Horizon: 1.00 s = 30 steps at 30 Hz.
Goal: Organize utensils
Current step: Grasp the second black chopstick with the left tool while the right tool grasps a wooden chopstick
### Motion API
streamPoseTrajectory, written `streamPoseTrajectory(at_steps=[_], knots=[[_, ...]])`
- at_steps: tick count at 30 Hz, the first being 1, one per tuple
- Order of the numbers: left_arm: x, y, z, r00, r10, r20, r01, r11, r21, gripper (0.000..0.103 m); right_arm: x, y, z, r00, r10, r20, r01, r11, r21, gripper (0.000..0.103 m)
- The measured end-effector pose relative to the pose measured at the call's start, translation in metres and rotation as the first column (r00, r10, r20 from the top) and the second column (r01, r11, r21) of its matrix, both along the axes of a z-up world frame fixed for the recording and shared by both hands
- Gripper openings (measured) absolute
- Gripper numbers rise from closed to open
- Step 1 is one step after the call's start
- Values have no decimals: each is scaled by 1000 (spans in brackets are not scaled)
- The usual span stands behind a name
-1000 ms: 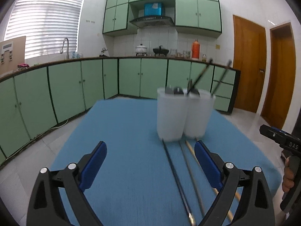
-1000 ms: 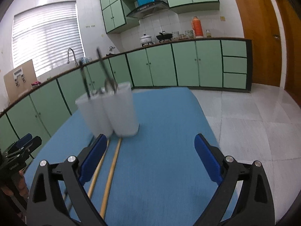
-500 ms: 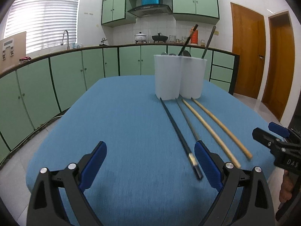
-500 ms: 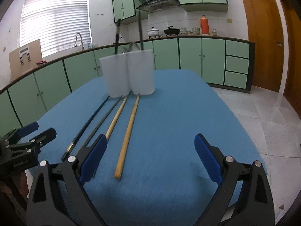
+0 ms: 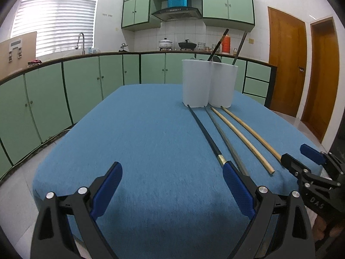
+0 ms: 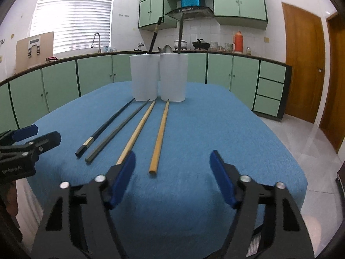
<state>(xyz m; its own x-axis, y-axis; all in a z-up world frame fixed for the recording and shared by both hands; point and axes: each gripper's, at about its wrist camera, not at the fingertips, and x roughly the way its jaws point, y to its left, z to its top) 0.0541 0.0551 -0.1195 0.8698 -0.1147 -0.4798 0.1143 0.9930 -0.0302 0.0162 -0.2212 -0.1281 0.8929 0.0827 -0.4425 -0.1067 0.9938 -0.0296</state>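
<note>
Two grippers, both with jaws spread wide and empty. Left gripper [image 5: 172, 185] hovering over near edge of blue-covered table [image 5: 140, 151], blue pads [image 5: 106, 191] apart, right-hand pad overlapping near end of black chopstick [image 5: 204, 133] in the left wrist view; contact unclear. Right gripper [image 6: 173, 177] likewise over near edge, toward near right corner, left pad [image 6: 123, 179] overlapping near tip of inner wooden chopstick [image 6: 138, 129], contact unclear. Each gripper visible at edge of the other's view: right gripper [image 5: 306, 168] low right in left wrist view, left gripper [image 6: 28, 144] at left in right wrist view, also open.

Four chopsticks flat on table, side by side, not touching, fanning from containers toward near edge: black chopstick with metal band near its end, then grey chopstick [image 6: 120, 127], inner wooden chopstick, outer wooden chopstick [image 6: 160, 133] furthest right. Far tips just at bases of two white containers [image 6: 158, 77], upright, touching each other, toward far edge. Black chopstick [image 6: 155, 34] and grey one [image 6: 180, 32] standing tilted inside containers; spoon bowls [image 6: 167, 48] just showing above rims. Which container holds which, hard to tell.

Beyond: green cabinets [image 5: 86, 82], sink tap [image 5: 79, 42], orange flask [image 6: 237, 42], wooden doors [image 5: 284, 71].
</note>
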Motion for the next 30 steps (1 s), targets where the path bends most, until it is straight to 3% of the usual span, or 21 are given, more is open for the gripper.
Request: streamPoseTrajectory(at_steps=[9,16,21,30], knots=[[-2,-4,1,1000,-6,1,6,1000,-8,92,-4,8,-12,1000,-6,7,6,1000,-15,29],[-3,-4,-1,1000,-8,-2,8,1000,-18,92,-4,17,-16,1000,-1,29,2,999,-32,19],[-4,-5,-1,1000,-9,-6,9,1000,-24,92,-7,25,-19,999,1,49,2,998,-60,7],[-2,-16,-3,999,-31,-11,30,999,-31,92,-8,5,-16,998,-52,40,53,999,-3,6]])
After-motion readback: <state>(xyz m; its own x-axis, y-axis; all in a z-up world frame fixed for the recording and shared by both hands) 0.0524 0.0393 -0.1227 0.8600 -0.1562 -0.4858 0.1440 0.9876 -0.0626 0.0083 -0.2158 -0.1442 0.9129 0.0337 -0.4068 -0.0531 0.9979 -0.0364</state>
